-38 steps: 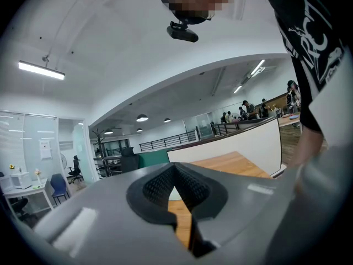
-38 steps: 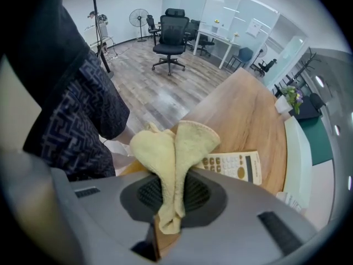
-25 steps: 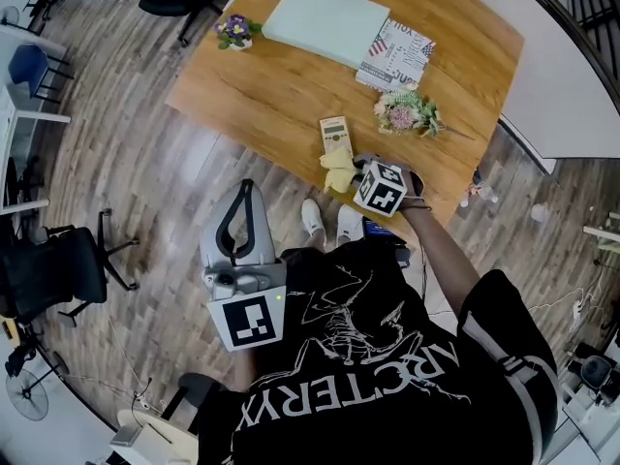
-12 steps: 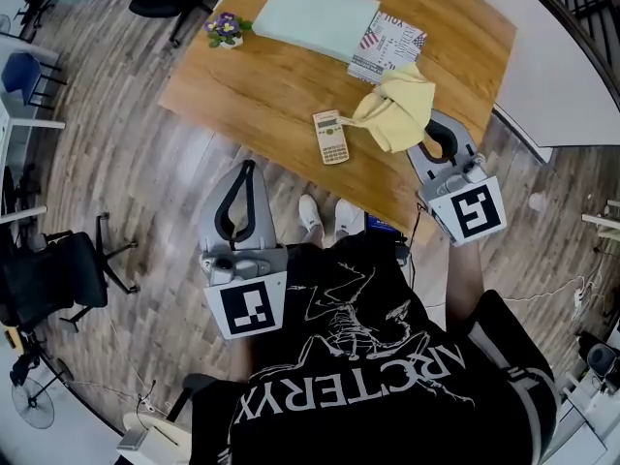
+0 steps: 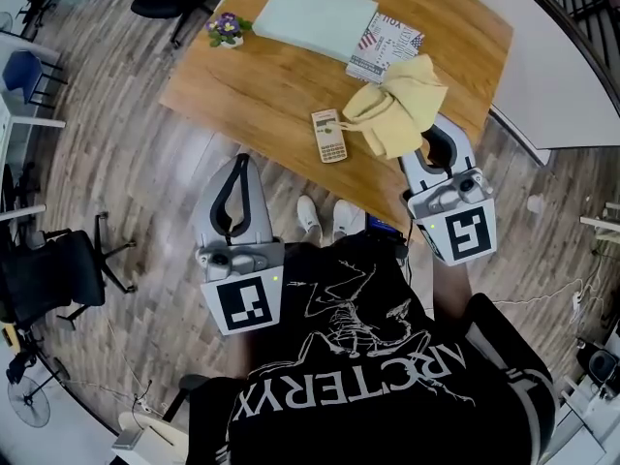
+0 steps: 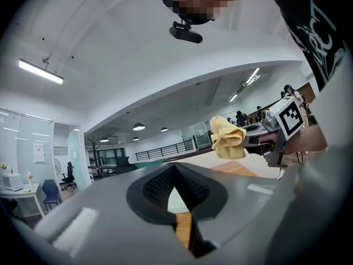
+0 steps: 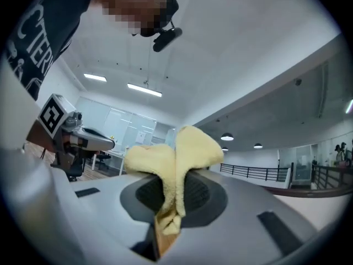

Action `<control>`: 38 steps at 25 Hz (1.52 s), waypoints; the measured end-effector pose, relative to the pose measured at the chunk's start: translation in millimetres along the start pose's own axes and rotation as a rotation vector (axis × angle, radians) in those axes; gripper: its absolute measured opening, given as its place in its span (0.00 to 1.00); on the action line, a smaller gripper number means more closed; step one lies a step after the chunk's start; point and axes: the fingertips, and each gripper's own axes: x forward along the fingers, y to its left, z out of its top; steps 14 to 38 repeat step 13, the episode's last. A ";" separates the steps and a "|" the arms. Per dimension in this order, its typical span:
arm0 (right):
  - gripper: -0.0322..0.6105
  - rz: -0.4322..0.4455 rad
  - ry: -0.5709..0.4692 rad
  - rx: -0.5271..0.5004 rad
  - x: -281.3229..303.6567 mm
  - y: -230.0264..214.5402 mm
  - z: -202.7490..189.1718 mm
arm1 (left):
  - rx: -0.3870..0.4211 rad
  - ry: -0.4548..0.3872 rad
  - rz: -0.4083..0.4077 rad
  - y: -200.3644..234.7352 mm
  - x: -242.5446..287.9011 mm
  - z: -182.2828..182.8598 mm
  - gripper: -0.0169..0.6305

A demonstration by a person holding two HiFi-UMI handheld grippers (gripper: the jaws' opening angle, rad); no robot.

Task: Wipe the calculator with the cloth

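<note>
Wood-plank flooring surrounds a wooden table (image 5: 281, 85), seen from above the person's shoulders. On it, the calculator (image 5: 329, 136) lies flat near the near edge, with nothing resting on it. The right gripper (image 7: 174, 195) is held out over the table's near right corner and tilted upward, so its own view takes in ceiling. Its jaws are clamped on the yellow cloth (image 5: 397, 109), which bunches out above the jaw tips in two folds. The left gripper's view shows the cloth held aloft, off the tabletop, and in the head view it sits to the right of the calculator. The left gripper (image 6: 176, 173) is held low at the person's left side, over the floor short of the table edge, also tilted upward. Its jaws are together with nothing between them. Farther back on the table lie a pale green board (image 5: 315, 15), a printed booklet (image 5: 386, 42) and a small flower pot (image 5: 225, 29).
</note>
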 end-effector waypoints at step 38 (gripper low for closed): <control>0.13 -0.011 -0.028 0.003 -4.9 0.7 5.7 | -0.009 -0.010 0.002 -4.7 -2.5 4.0 0.04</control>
